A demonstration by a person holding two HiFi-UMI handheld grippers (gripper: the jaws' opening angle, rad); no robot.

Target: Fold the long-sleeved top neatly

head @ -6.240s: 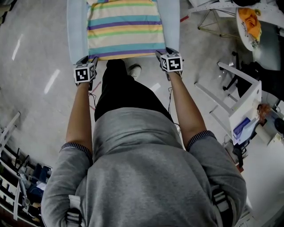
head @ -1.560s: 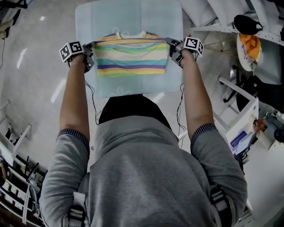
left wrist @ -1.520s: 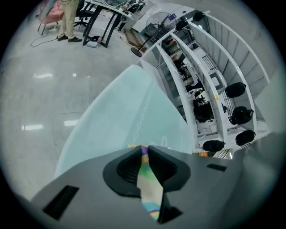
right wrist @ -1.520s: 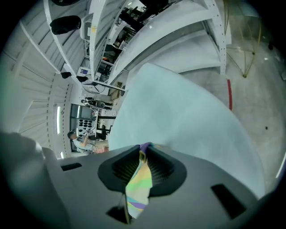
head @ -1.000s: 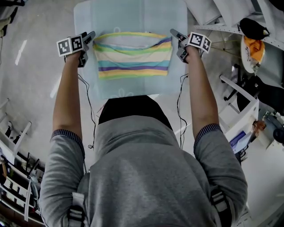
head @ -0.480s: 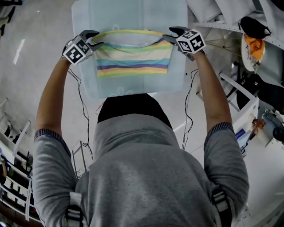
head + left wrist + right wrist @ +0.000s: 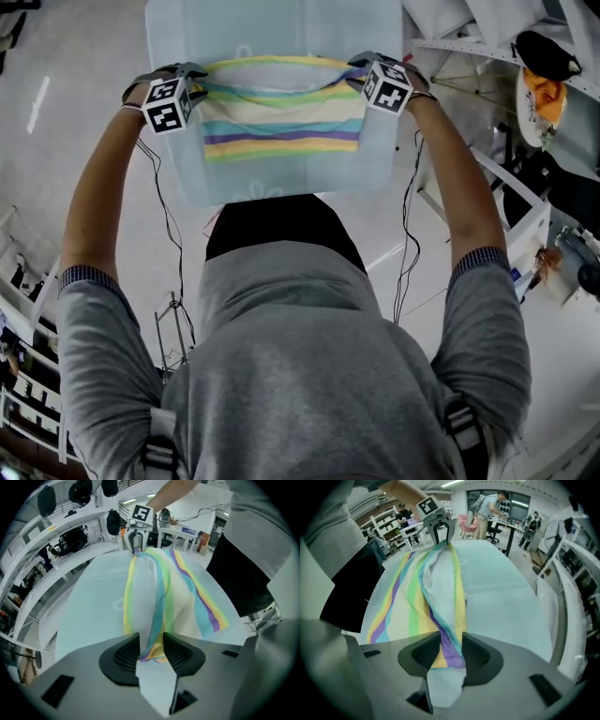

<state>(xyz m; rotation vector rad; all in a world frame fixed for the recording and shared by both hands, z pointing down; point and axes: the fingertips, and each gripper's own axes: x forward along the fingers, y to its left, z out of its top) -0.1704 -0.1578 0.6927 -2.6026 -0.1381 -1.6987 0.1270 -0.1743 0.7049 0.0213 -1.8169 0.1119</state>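
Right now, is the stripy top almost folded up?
Nearly. The striped top already lies as a short folded band on the pale blue table. The left gripper and right gripper have just been closing their fingers on its far edge. Probably left: fold that over, flatten, let go.

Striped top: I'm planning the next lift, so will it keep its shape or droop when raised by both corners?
Probably floppy: the striped top sags between the left gripper and right gripper, whose jaws have just been closing on its bunched fabric. Likely light: thin cloth, wrinkling freely.
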